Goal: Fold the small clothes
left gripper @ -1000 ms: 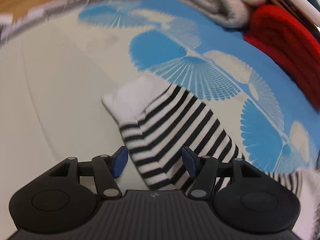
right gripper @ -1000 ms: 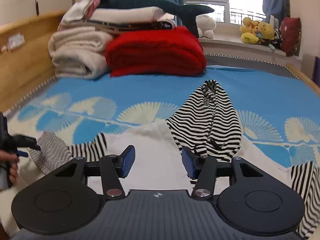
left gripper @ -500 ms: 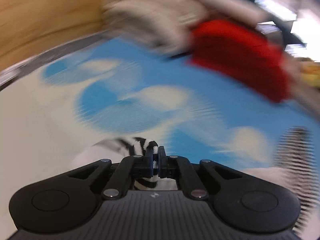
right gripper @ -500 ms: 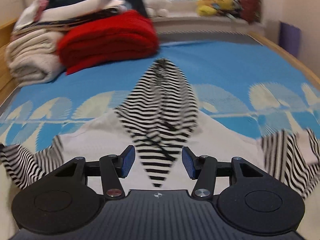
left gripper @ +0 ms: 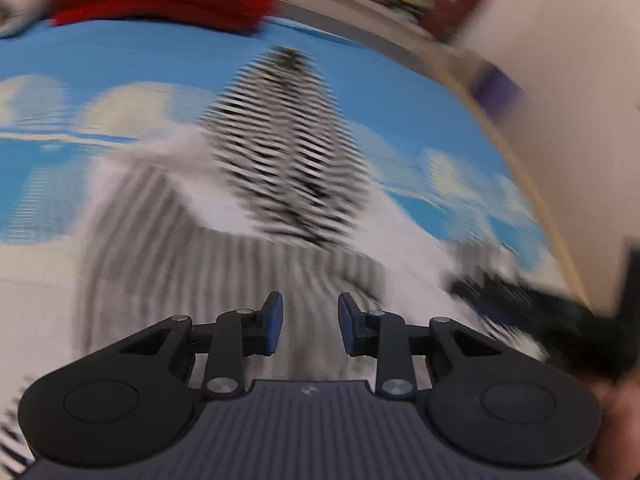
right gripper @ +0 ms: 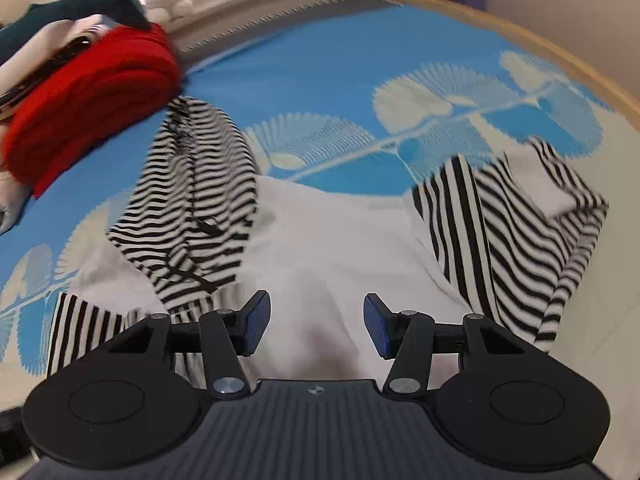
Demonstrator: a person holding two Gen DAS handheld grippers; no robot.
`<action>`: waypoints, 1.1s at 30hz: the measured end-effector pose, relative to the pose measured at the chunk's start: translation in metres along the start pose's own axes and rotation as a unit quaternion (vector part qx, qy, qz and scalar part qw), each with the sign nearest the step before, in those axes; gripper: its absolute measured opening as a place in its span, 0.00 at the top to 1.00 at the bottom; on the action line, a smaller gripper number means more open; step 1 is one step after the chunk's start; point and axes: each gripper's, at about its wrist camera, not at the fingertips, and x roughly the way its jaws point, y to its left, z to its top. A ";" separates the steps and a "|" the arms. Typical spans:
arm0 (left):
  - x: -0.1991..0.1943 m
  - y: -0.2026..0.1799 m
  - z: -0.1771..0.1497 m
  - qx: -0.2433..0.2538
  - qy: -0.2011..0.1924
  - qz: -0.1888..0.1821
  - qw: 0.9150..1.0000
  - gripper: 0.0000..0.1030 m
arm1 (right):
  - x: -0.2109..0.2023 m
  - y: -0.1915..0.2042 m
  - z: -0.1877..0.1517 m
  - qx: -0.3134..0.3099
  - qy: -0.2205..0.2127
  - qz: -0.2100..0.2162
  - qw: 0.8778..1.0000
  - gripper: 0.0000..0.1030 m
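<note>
While blurred, left hand-held gripper (left gripper: pixel 310 322) just opening, empty | striped garment (left gripper: pixel 224 264) beneath it

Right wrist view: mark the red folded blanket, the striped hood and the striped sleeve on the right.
red folded blanket (right gripper: pixel 88 100): right wrist view, its top fold.
striped hood (right gripper: pixel 192 184): right wrist view, its middle.
striped sleeve (right gripper: pixel 516 240): right wrist view, mid-sleeve.

Hand-held gripper (right gripper: pixel 312 324): right one, jaws apart, nothing between the pads.
Garment (right gripper: pixel 332 248): white body flat on the bed (right gripper: pixel 340 52), striped hood (right gripper: pixel 192 196), striped sleeve (right gripper: pixel 516 236) crumpled at right.
Red blanket (right gripper: pixel 88 100): folded, upper left.
</note>
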 end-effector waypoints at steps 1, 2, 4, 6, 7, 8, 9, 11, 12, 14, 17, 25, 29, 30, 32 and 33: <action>-0.002 0.012 0.007 -0.016 -0.009 0.025 1.000 0.68 | 0.005 -0.001 -0.002 0.008 0.008 0.007 1.000 0.48; -0.004 0.024 0.012 -0.032 -0.014 0.051 0.998 0.68 | 0.009 -0.001 -0.002 0.012 0.014 0.011 1.000 0.48; -0.002 0.041 0.022 -0.047 -0.010 0.089 0.995 0.68 | 0.018 -0.001 -0.005 0.022 0.029 0.014 0.999 0.48; 0.000 0.060 0.027 -0.067 0.000 0.123 0.990 0.66 | 0.028 -0.002 -0.009 0.030 0.042 0.009 0.999 0.48; 0.001 0.069 0.029 -0.082 0.004 0.133 0.988 0.66 | 0.036 -0.004 -0.011 0.038 0.052 -0.002 0.998 0.48; 0.001 0.081 0.034 -0.096 0.005 0.140 0.985 0.66 | 0.040 -0.006 -0.011 0.045 0.060 -0.008 0.997 0.48; 0.000 0.090 0.037 -0.108 0.004 0.147 0.983 0.66 | 0.046 -0.010 -0.012 0.058 0.065 -0.012 0.996 0.48; -0.003 0.099 0.042 -0.121 0.001 0.150 0.981 0.66 | 0.057 -0.014 -0.013 0.069 0.076 -0.029 0.994 0.48; -0.004 0.102 0.042 -0.125 -0.002 0.149 0.981 0.66 | 0.062 -0.016 -0.015 0.073 0.081 -0.036 0.993 0.48; -0.009 0.105 0.045 -0.128 -0.008 0.150 0.980 0.65 | 0.070 -0.018 -0.019 0.081 0.090 -0.049 0.991 0.49; -0.012 0.111 0.048 -0.139 -0.014 0.150 0.979 0.63 | 0.068 -0.007 -0.022 0.047 0.075 -0.050 0.995 0.68; -0.014 0.122 0.048 -0.152 -0.010 0.151 0.977 0.63 | -0.006 0.003 0.007 0.020 -0.040 0.023 0.999 0.96; -0.010 0.120 0.043 -0.153 0.006 0.136 0.979 0.63 | -0.010 -0.037 0.007 0.087 -0.031 -0.025 0.995 0.96; -0.007 0.118 0.041 -0.155 0.011 0.129 0.979 0.63 | -0.006 -0.045 0.005 0.097 -0.019 -0.038 0.994 0.96; -0.001 0.113 0.037 -0.156 0.025 0.111 0.981 0.63 | 0.009 -0.058 0.000 0.115 0.018 -0.050 0.992 0.96; 0.003 0.110 0.034 -0.157 0.031 0.105 0.982 0.63 | 0.014 -0.062 -0.002 0.120 0.033 -0.056 0.991 0.95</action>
